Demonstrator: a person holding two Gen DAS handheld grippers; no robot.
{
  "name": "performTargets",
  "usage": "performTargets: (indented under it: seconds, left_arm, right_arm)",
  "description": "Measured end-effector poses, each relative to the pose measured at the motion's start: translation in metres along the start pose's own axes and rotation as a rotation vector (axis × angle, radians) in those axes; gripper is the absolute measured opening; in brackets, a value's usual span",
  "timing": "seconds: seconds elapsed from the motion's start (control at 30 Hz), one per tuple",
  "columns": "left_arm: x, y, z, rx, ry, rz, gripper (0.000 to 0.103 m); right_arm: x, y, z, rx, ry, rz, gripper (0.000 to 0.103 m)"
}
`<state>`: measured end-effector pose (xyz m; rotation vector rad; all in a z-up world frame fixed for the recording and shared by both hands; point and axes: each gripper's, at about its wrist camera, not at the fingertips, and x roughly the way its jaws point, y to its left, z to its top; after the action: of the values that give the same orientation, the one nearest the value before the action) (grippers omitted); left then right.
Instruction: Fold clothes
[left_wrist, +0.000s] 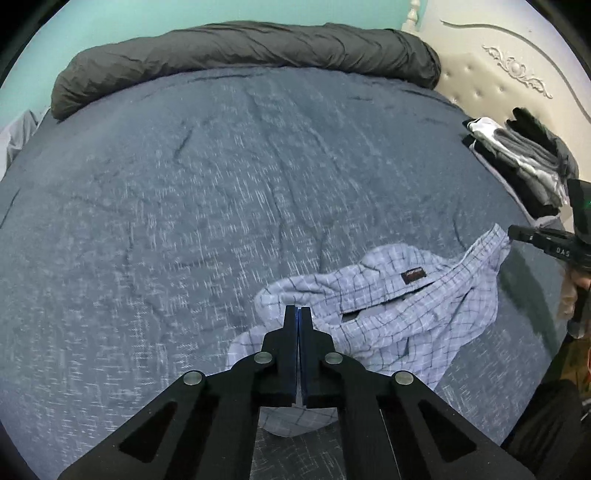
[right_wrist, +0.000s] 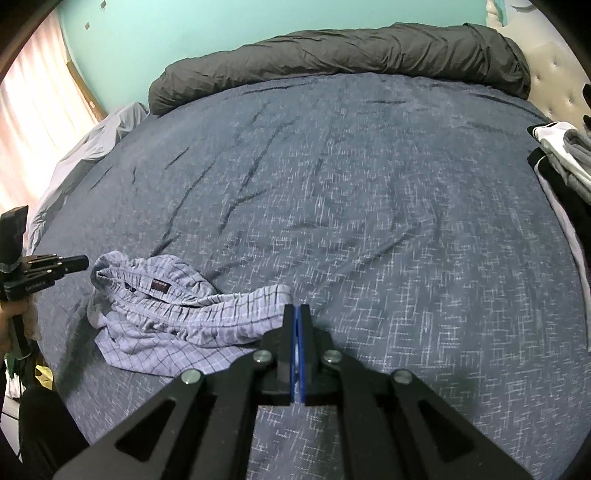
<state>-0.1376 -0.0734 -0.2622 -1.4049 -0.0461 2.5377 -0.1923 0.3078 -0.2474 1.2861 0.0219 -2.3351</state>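
The checked shorts (left_wrist: 388, 314) lie crumpled at 5 o'clock on the bed (left_wrist: 184, 221), unfolded. The left gripper (left_wrist: 298, 308) and right gripper (right_wrist: 297, 306) are both closed, each seemingly pinching a waistband end. A folded pile (left_wrist: 524, 162) sits at 2 o'clock; folding looks barely begun.

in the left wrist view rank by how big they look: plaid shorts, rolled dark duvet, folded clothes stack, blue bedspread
1. blue bedspread
2. rolled dark duvet, though it lies farthest away
3. plaid shorts, nearest the camera
4. folded clothes stack, partly cut off at the frame edge
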Motion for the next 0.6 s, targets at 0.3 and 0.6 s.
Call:
performTargets:
  seconds: [0.3, 0.6]
  left_arm:
    - [0.025, -0.026, -0.002, 0.126, 0.070, 0.029, 0.012]
    - [0.036, -0.021, -0.009, 0.132, 0.107, 0.035, 0.039]
  right_arm:
    - [0.000, 0.006, 0.002, -0.003, 0.003, 0.008, 0.001]
    - [0.001, -0.001, -0.001, -0.002, 0.012, 0.012, 0.001]
